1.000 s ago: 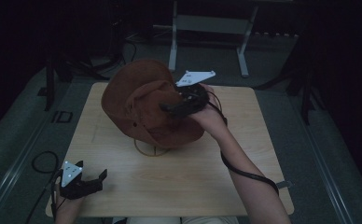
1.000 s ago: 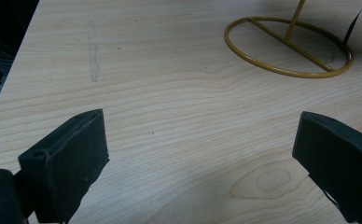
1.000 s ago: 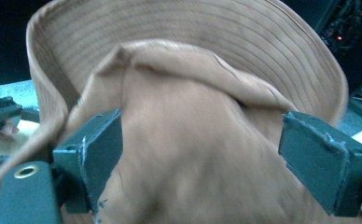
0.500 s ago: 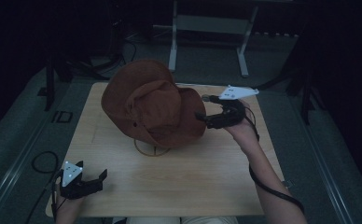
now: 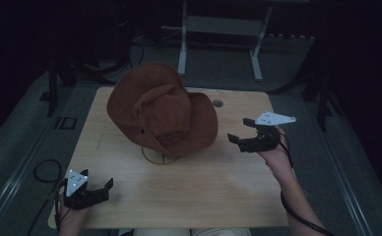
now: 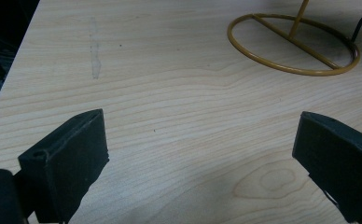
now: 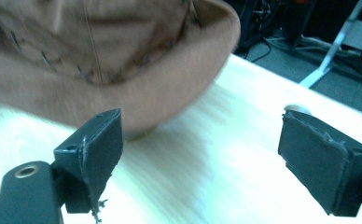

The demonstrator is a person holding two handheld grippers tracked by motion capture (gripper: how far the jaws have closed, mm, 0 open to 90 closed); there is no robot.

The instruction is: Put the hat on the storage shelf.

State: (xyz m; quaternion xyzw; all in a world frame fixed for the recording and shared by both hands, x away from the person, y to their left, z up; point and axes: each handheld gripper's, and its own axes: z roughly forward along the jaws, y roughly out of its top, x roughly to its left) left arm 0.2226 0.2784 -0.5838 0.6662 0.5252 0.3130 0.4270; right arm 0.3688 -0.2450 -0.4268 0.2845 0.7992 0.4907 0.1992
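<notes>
A brown wide-brimmed hat (image 5: 162, 115) rests tilted on a thin brass stand whose ring base (image 5: 155, 158) lies on the wooden table (image 5: 204, 191). My right gripper (image 5: 240, 131) is open just right of the hat's brim, apart from it, with nothing between its jaws. The right gripper view shows the hat (image 7: 100, 60) close ahead, blurred. My left gripper (image 5: 103, 189) is open near the table's front left corner, low over the wood. The left gripper view shows the ring base (image 6: 293, 44) ahead to the right.
A small round grommet (image 5: 217, 103) sits in the table near its far edge. A white metal frame (image 5: 218, 34) stands on the floor beyond the table. A black cable (image 5: 44, 169) loops on the floor at the left.
My right gripper let go of the hat's brim and drew back to the right, its jaws now open. The hat stays on its stand. My left gripper has not moved.
</notes>
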